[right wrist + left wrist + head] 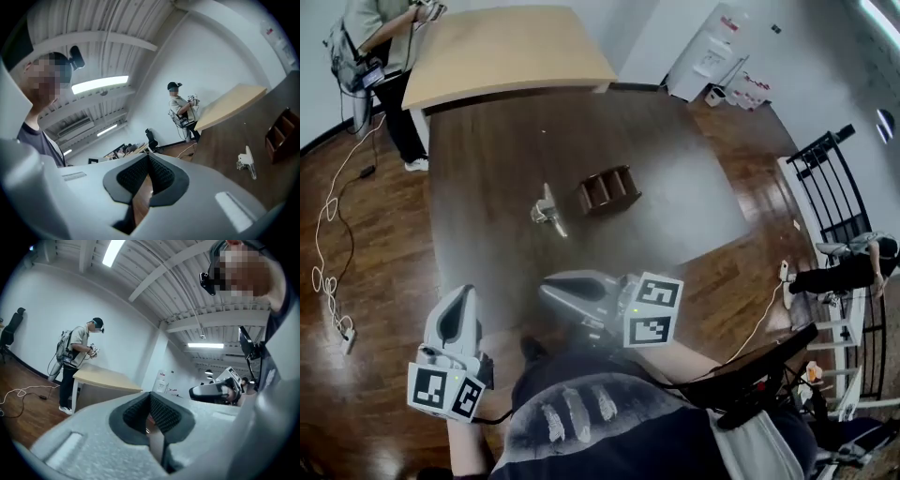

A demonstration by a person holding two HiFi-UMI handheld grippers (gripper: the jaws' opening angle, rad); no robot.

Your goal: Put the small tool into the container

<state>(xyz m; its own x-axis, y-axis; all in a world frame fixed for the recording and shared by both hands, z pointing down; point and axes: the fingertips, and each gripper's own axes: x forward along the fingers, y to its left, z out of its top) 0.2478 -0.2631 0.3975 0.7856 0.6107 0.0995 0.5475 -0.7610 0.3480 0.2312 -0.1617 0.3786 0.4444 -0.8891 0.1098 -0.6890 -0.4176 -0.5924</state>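
Nothing is done yet. The small tool point(548, 212) lies on the dark table point(487, 178), well ahead of both grippers. The brown container point(607, 190) sits just beside it, more on the right gripper's side. The left gripper point(465, 292) and the right gripper point(547, 287) are closed tight and hold nothing. Nothing blocks the way. Another person point(367, 21) stands far off by a light table point(506, 52).

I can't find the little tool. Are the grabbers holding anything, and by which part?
Nothing is held. The left gripper and right gripper are both shut and empty; the small tool lies on the table beside the container.
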